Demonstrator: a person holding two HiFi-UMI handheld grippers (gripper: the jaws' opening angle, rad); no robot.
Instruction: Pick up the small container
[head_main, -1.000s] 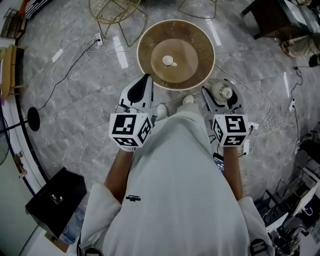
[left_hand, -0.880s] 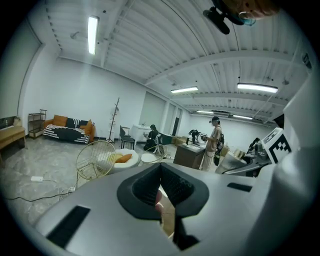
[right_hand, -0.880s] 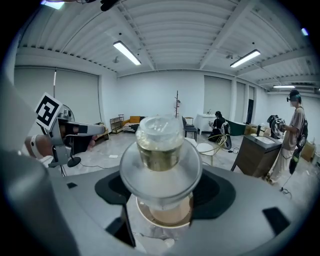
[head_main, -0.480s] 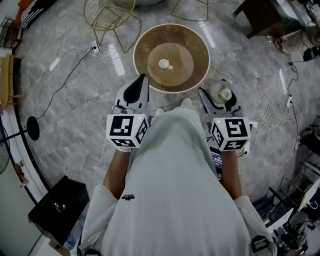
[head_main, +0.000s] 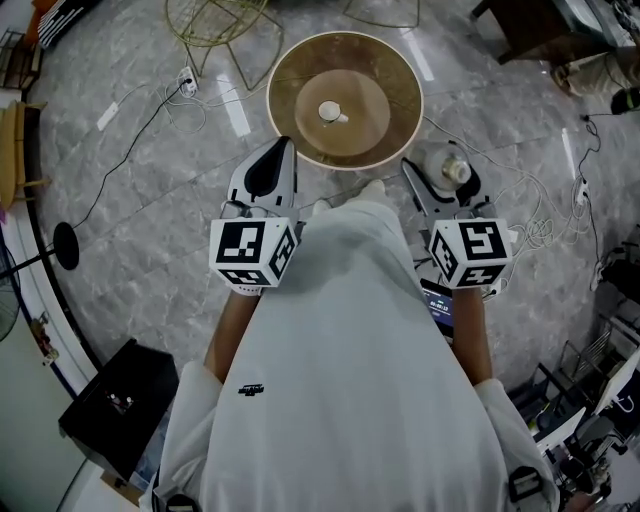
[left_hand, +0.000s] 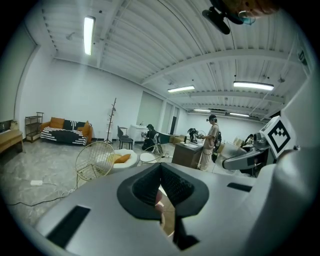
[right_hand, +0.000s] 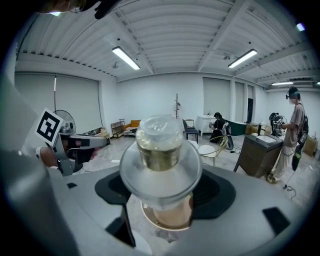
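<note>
The small container (head_main: 452, 170) is a clear glass jar with a wide collar and a lid, holding yellowish liquid. My right gripper (head_main: 437, 172) is shut on it, and the right gripper view shows it upright between the jaws (right_hand: 160, 145). My left gripper (head_main: 278, 148) is held level with the right one, jaws together and empty; the left gripper view shows its black pads (left_hand: 162, 197) meeting. Both are held at waist height in front of a person in a white shirt. Just ahead stands a round brown table (head_main: 300, 70) with a small white object (head_main: 330, 111) on it.
Marble floor with loose cables (head_main: 540, 225) and a power strip (head_main: 190, 82). A gold wire chair (head_main: 215, 20) stands beyond the table, a black box (head_main: 115, 400) at lower left, a round stand base (head_main: 65, 240) at left. Other people stand by a desk (right_hand: 257, 150) far off.
Both grippers keep their pose, with the container still in the right one. The head view has shifted slightly and the right gripper has drifted a little to the right.
</note>
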